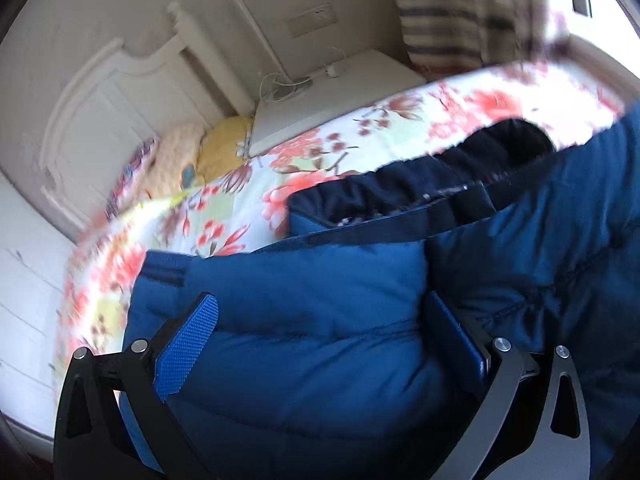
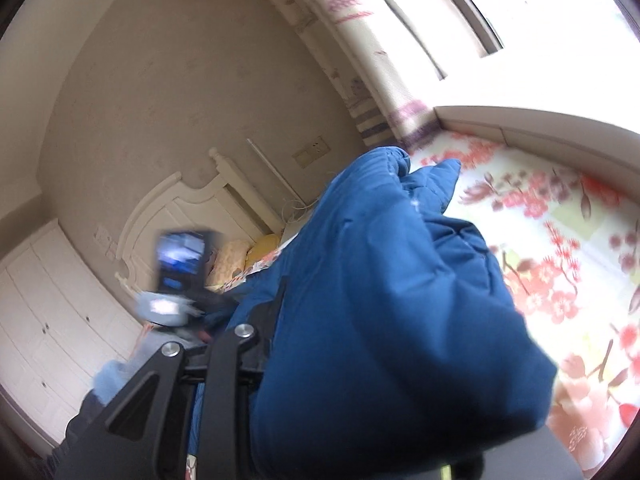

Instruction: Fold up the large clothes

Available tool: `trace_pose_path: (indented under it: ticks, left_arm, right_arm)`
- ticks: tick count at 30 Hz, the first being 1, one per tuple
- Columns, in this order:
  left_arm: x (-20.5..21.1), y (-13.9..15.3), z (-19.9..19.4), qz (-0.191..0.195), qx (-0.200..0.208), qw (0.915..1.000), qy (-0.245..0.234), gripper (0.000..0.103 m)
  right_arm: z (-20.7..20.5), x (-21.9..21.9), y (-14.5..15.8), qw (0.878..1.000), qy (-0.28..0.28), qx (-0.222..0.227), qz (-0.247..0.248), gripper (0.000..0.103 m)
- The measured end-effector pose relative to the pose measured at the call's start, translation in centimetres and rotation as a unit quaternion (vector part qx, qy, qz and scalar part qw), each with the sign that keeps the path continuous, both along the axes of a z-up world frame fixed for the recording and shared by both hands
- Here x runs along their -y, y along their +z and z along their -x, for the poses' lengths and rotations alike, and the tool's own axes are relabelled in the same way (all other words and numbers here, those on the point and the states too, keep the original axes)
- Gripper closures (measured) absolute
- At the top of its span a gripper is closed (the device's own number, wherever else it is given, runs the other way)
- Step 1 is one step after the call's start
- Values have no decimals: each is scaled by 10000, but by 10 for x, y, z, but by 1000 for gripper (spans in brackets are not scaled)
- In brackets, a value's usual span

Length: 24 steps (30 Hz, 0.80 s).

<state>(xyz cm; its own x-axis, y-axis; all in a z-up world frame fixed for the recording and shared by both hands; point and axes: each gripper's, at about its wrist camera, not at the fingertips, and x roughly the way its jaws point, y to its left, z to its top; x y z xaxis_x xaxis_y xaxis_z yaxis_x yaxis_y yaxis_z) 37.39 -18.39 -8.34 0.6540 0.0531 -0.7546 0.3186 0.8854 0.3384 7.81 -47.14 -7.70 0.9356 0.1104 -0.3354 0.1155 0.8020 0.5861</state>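
Note:
A puffy blue jacket (image 1: 520,264) with a dark navy lining lies on the floral bedspread (image 1: 224,200). In the left wrist view my left gripper (image 1: 320,320) stands wide, with a thick padded fold of the jacket filling the gap between its blue pads (image 1: 188,344). The fold stays sharp while the bed blurs. In the right wrist view my right gripper (image 2: 296,304) is shut on a bunch of the jacket (image 2: 384,304). It holds the bunch lifted above the bedspread (image 2: 560,264). The cloth drapes over and hides its right finger.
A white headboard (image 1: 100,120), pillows (image 1: 224,144) and a white bedside table (image 1: 340,92) with cables stand at the bed's far end. Striped curtains (image 1: 452,12) and a window (image 2: 540,20) lie beyond. White cabinets (image 2: 52,312) line the left wall. The other hand-held device (image 2: 180,268) shows blurred, beside a light blue sleeve (image 2: 112,376).

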Motion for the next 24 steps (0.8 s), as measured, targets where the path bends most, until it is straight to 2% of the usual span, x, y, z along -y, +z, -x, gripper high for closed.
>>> trace_pose_path:
  ticks: [3,5,7,9,10,11,13,14,16,17,19,22,24]
  left_arm:
    - [-29,34,42,403,574,9974,-143,4]
    - [-54,47,83,704,714,9945,-312,4]
    - [-60,37,119,748,630,9933,-613,4]
    - [-54,6,147,450,404,9934,-979,5]
    - [-60,-5,158,515,467,9932,-932,5]
    - [-72,-9,164,739,402,9923,-911,5]
    - [-92,-3,166,1138,55,9867,-1160,7]
    - [-107,5,166,1378,-52,9832,-1192,7]
    - [-155,27,160,1908,8,9779,-851,7]
    - [-188,43,151,2078,201,9765,-528,6]
    - [-239,66,136,2176,607,9741,78,6]
    - [-311,95,118,2335,1036,9618,983,5]
    - [-341,106,117,2461,1211,9530,1289,5]
  right_arm:
    - [-3,-12,12,9994,17,23,336,78]
    - [-5,-19,19,9983,19,-14,579,78]
    - [-9,-24,23,9975,24,-24,699,78]
    - [-13,-32,31,9960,16,-32,892,78]
    - [-15,-37,35,9950,19,-18,1003,78]
    - [-18,-45,42,9933,44,22,1152,78]
    - [-24,-63,52,9895,232,31,1424,77]
    - [-27,-85,61,9821,291,59,1861,77]
    - [-30,-114,73,9700,404,146,2392,76]
    - [-33,-133,81,9600,504,183,2747,76]
    - [-41,-170,92,9391,675,200,3362,76]
    - [-55,-243,94,8954,1062,275,4316,73]
    - [-68,-306,79,8483,1404,262,5098,72]
